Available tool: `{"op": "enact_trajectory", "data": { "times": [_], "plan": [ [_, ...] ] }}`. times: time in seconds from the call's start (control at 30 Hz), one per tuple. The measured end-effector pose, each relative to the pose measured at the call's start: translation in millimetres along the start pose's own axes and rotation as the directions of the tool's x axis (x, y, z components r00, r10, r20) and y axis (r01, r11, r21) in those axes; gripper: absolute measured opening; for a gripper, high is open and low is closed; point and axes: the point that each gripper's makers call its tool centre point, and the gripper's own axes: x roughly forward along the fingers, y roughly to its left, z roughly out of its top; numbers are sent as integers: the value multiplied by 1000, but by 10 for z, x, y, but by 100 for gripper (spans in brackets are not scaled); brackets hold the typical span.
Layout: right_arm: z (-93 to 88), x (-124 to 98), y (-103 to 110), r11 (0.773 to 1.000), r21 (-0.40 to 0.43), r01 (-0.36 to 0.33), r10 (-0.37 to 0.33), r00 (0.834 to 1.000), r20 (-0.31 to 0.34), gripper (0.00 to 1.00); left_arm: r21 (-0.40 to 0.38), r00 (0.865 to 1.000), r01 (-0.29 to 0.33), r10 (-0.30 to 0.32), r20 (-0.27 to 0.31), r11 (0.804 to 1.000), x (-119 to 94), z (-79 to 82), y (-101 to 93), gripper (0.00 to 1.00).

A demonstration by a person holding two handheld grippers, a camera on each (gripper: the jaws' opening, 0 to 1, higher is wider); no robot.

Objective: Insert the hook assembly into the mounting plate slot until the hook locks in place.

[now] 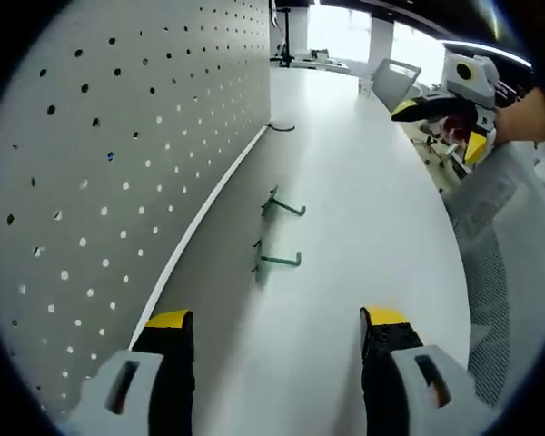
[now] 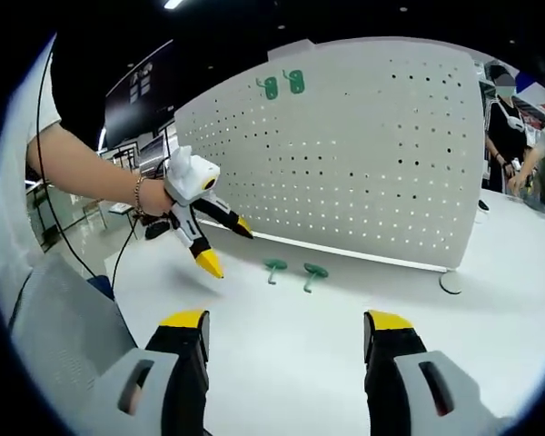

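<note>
Two green hooks (image 1: 282, 207) (image 1: 278, 261) lying loose on white table (image 1: 345, 182), side by side just in front of pegboard (image 1: 118, 163); same pair (image 2: 274, 268) (image 2: 314, 272) in right gripper view, near board foot. Two more green hooks (image 2: 269, 87) (image 2: 294, 81) hung high on pegboard (image 2: 363, 154). Left gripper (image 2: 222, 243) held above table, jaws spread, empty, clear of hooks. Right gripper (image 2: 286, 331) jaws wide apart, empty, well back from hooks. Left gripper's own jaws (image 1: 277, 327) likewise apart. Right gripper (image 1: 440, 123) at far right of left view. Person (image 2: 504, 118) standing behind board's right edge.
</note>
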Motion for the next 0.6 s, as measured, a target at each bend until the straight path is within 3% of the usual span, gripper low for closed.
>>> {"op": "enact_trajectory", "data": {
  "times": [0.6],
  "plan": [
    [0,9,5,1000,4,-7,7,1000,1,66,85,994,73,-65,-92,994,321,80,-18,75]
  ]
}}
